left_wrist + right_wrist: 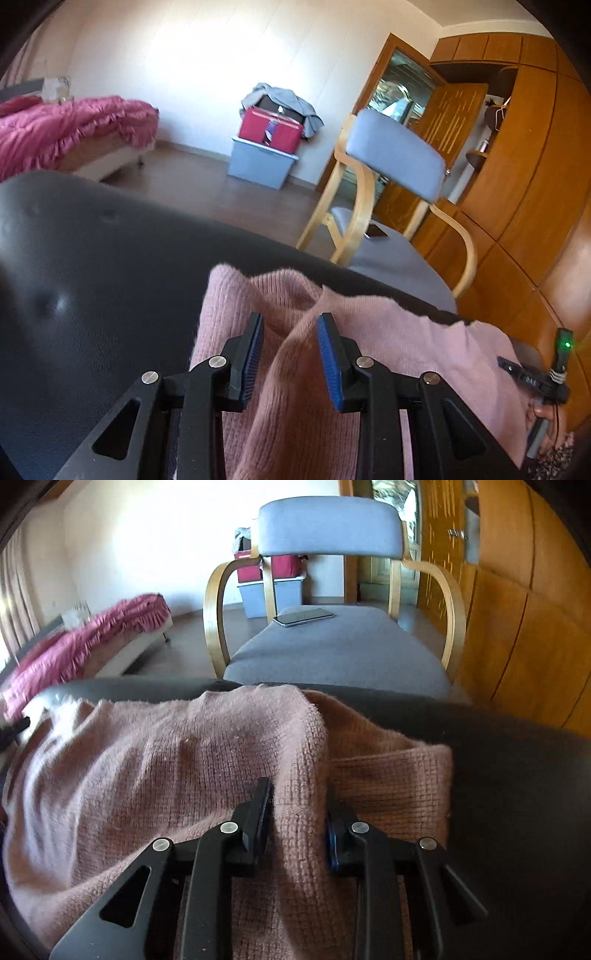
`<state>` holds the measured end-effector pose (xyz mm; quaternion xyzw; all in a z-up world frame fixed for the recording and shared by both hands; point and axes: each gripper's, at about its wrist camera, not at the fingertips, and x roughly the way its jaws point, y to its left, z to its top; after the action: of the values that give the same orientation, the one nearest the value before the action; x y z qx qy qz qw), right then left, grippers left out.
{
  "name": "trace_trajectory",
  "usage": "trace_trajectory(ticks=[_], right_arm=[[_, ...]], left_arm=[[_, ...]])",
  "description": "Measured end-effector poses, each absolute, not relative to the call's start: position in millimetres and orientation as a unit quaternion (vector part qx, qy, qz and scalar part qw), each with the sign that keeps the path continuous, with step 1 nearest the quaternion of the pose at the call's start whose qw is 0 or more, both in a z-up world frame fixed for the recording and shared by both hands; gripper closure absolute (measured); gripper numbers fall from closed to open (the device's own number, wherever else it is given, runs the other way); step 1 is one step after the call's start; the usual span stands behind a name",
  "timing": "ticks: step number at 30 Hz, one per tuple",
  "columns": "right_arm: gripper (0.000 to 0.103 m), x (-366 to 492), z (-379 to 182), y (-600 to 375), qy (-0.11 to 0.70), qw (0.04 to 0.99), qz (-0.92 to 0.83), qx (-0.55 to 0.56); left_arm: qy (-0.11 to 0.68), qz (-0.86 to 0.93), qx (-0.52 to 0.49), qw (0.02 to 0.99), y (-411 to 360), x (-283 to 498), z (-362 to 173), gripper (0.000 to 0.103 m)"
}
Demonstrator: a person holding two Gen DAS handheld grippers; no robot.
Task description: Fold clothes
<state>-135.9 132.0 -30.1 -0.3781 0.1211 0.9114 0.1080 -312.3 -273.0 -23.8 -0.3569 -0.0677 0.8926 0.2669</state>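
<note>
Pink sweater (177, 768) on black seat (92, 266), a raised fold between each gripper's fingers.

The step appears to be a two-handed fold. The left gripper (290, 354) stands spread, a ridge of knit running through the gap, pads not visibly pressing it. The right gripper (299, 823) is pinching a raised fold (fingers tight against the fabric on both sides). The next move likely calls for the left to close before both carry their edges together. The sweater is a soft, fuzzy, open knit, rumpled and partly doubled over near the seat's far edge, just before a grey chair (332, 650).
</note>
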Motion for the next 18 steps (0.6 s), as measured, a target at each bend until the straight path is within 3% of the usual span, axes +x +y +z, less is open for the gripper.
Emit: trace_trajectory(ticks=[8,10,11,18], right_arm=[[0.078,-138.5,-30.4,136.9,0.142,0.099,0.911,-0.374],[0.089,-139.1,-28.1,131.3,0.123,0.112,0.914,-0.371],[0.094,-139.6,-26.4,128.4,0.111,0.122,0.915,-0.368],[0.097,-130.2,-15.5,133.9,0.100,0.190,0.919,-0.330]], left_arm=[[0.008,0.880,-0.404,0.250,-244.0,-321.2,-34.6,0.072],[0.013,0.885,-0.410,0.218,-241.0,-327.2,-37.6,0.085],[0.006,0.889,-0.408,0.209,-244.5,-328.4,-36.9,0.096],[-0.037,0.934,-0.326,0.141,-278.9,-318.5,-20.1,0.099]])
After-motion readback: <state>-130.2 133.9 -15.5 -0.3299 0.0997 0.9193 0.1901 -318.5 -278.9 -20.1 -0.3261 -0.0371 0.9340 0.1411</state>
